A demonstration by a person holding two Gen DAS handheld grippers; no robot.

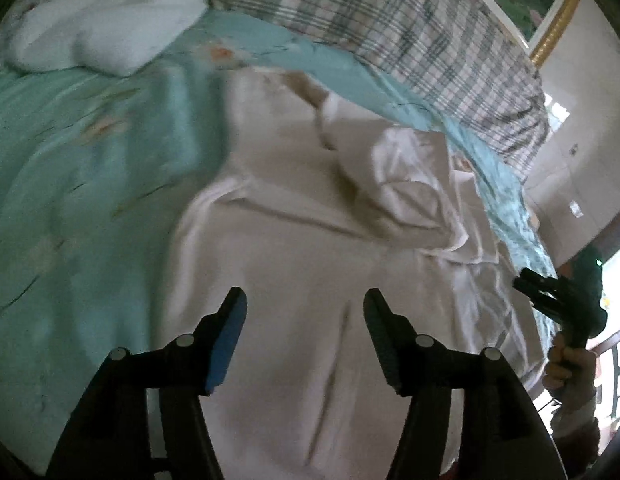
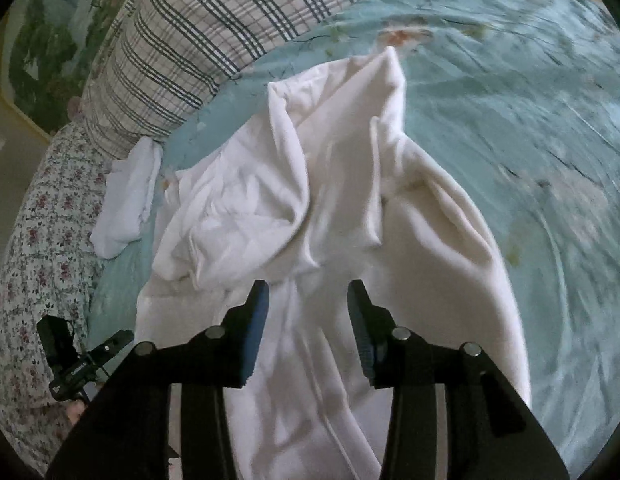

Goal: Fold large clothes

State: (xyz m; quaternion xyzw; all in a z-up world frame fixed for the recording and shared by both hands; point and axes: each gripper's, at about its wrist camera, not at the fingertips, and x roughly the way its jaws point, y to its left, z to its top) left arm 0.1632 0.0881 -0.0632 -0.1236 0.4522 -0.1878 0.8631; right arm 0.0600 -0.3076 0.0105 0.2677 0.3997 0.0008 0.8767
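Large white soft-fabric garment (image 2: 310, 184): spread crumpled on the bed, over a pale teal floral bedspread (image 2: 509, 100); bunched folds at its far end, flatter cloth near.

Left tool (image 1: 306, 300): jaws wide apart, nothing held, poised over the garment's near part.

Right tool (image 2: 308, 292): jaws wide apart, nothing held, above the garment's middle.

Plaid grey-and-white pillow (image 2: 198, 40): at the far edge of the bed.

Small folded white cloth (image 2: 128, 196): left of the garment, beside the pillow.
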